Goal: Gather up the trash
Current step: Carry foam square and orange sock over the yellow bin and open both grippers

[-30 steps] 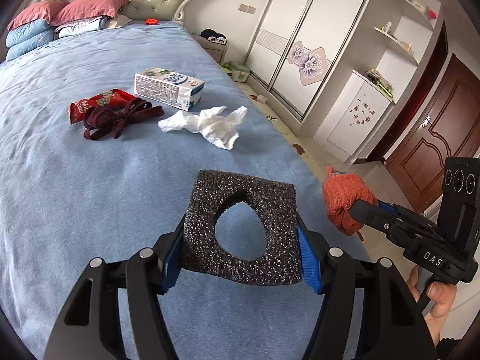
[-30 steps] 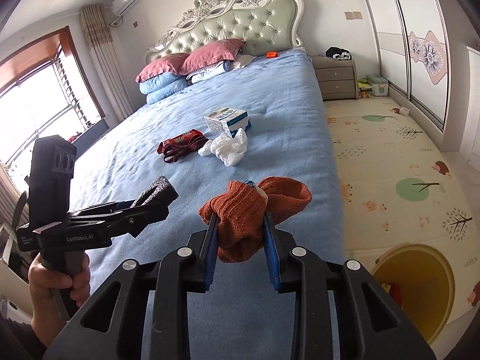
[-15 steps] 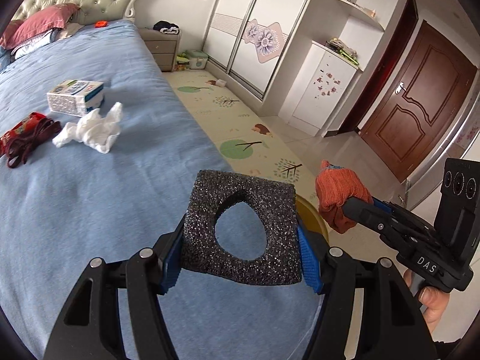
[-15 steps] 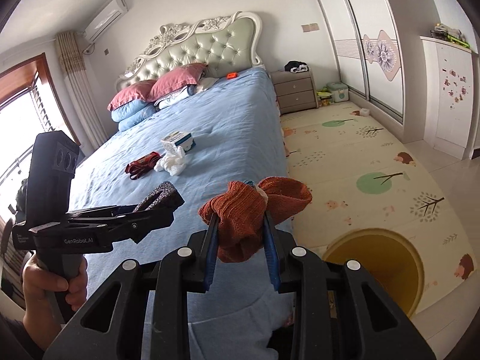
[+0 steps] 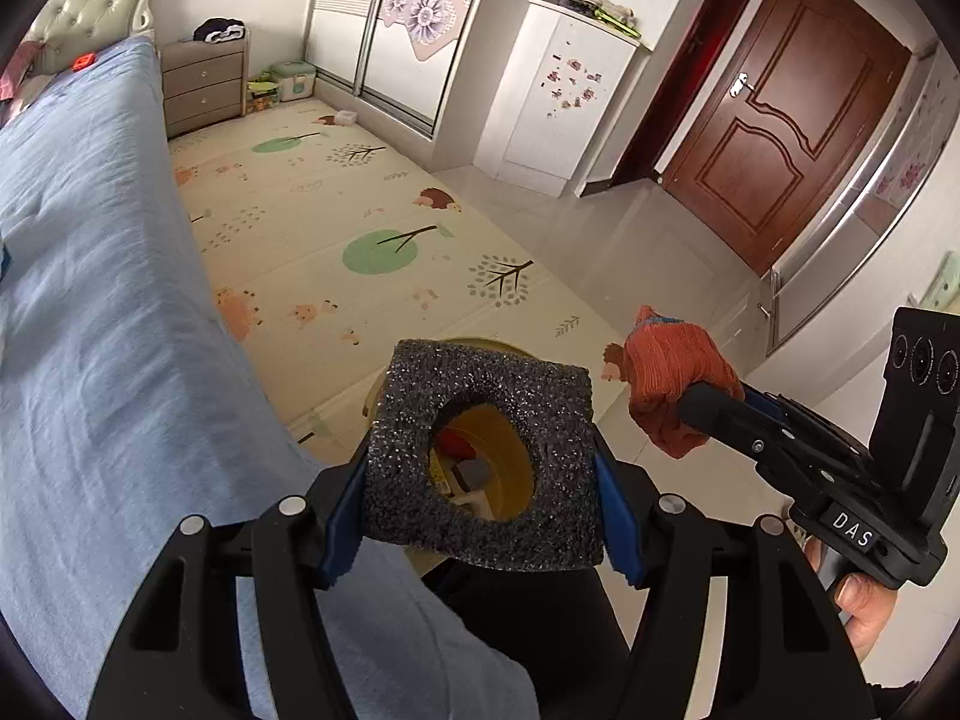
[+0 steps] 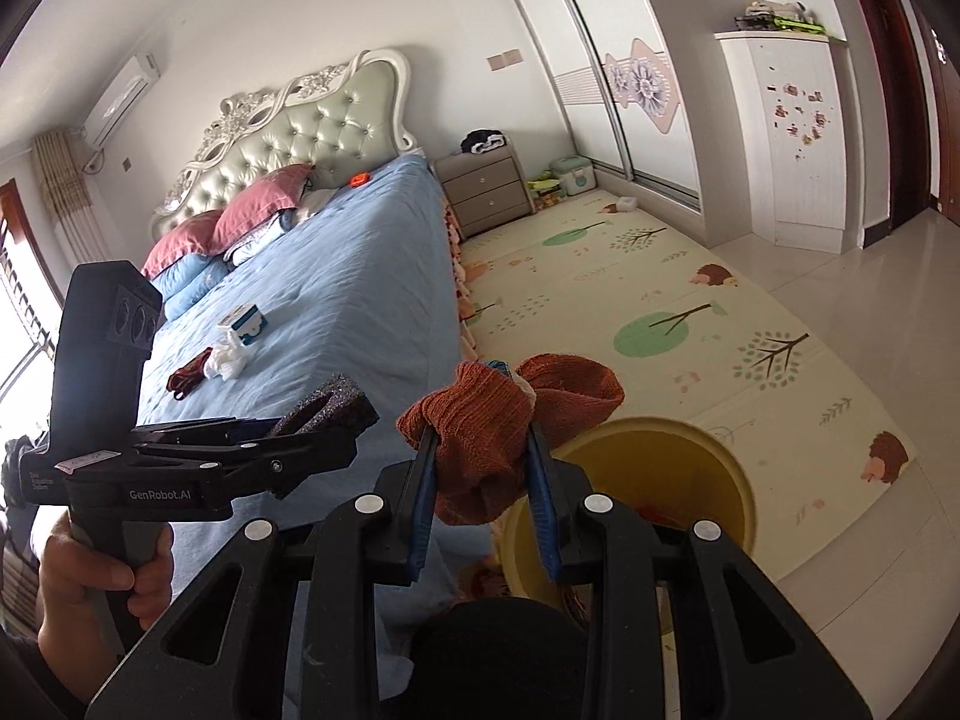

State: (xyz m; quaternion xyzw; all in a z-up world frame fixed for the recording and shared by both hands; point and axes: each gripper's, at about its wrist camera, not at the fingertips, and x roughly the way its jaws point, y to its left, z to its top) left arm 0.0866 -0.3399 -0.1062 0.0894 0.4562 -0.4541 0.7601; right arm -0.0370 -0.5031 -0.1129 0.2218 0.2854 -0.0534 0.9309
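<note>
I am looking over a bedroom with a cartoon play mat (image 5: pixel 372 240) beside a blue bed (image 6: pixel 360 276). My left gripper (image 5: pixel 483 474) is clamping a dark speckled foam block (image 5: pixel 486 420) (squarish, with a teardrop hole through it), its jaws standing about half apart on the block's sides. Through that hole, at 6 o'clock, the yellow bin (image 6: pixel 654 438) is showing, mostly hidden behind the foam. My right gripper (image 6: pixel 483 468) is squeezing a rust-orange knitted rag (image 6: pixel 486 420), jaws nearly together, hanging at the bin's 10 o'clock rim. Litter inside the bin is too blurred to identify. Tissue (image 6: pixel 227 363) and a small box (image 6: pixel 243 321) are lying far up the bed.
</note>
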